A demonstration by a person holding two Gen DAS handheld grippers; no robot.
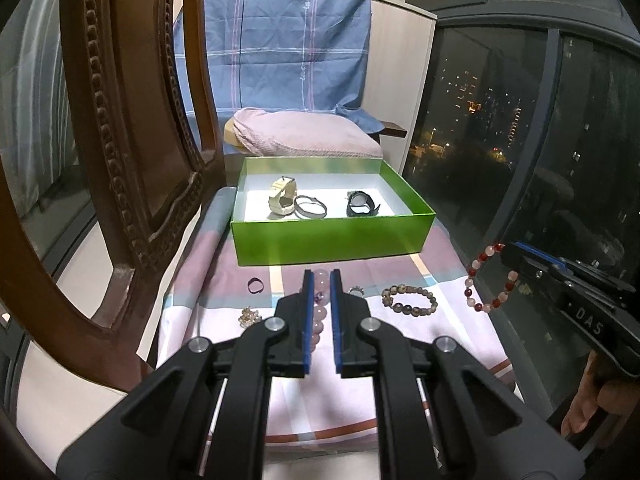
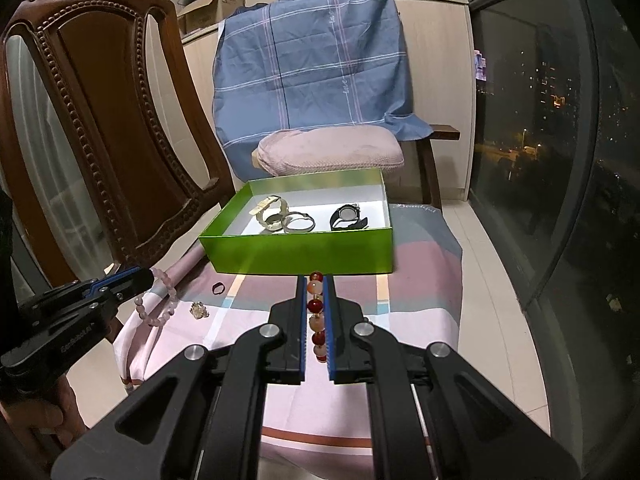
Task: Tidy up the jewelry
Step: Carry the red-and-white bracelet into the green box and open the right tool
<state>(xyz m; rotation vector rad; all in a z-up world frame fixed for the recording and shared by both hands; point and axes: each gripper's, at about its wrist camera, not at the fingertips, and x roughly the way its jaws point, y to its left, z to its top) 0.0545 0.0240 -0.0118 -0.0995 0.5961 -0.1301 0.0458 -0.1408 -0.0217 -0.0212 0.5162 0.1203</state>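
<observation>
My left gripper [image 1: 321,276] is shut on a pale pink bead bracelet [image 1: 322,320], which hangs from it above the cloth [image 2: 158,304]. Off to its right, my right gripper [image 2: 312,280] is shut on a red and peach bead bracelet [image 2: 315,320], seen dangling in the left wrist view [image 1: 486,280]. Just beyond both stands an open green box [image 1: 332,236] holding a cream watch [image 1: 283,198], a grey band [image 1: 310,206] and a black watch [image 1: 360,204]. On the cloth lie a brown bead bracelet [image 1: 408,300], a dark ring [image 1: 255,285], a gold trinket [image 1: 250,315] and a small silver ring [image 1: 355,290].
The striped pink cloth [image 1: 440,320] covers a low surface. A carved wooden chair back [image 1: 120,140] rises close on the left. Behind the box sit a pink cushion [image 1: 304,136] and a blue checked sheet [image 1: 288,40]. A dark window [image 1: 520,120] runs along the right.
</observation>
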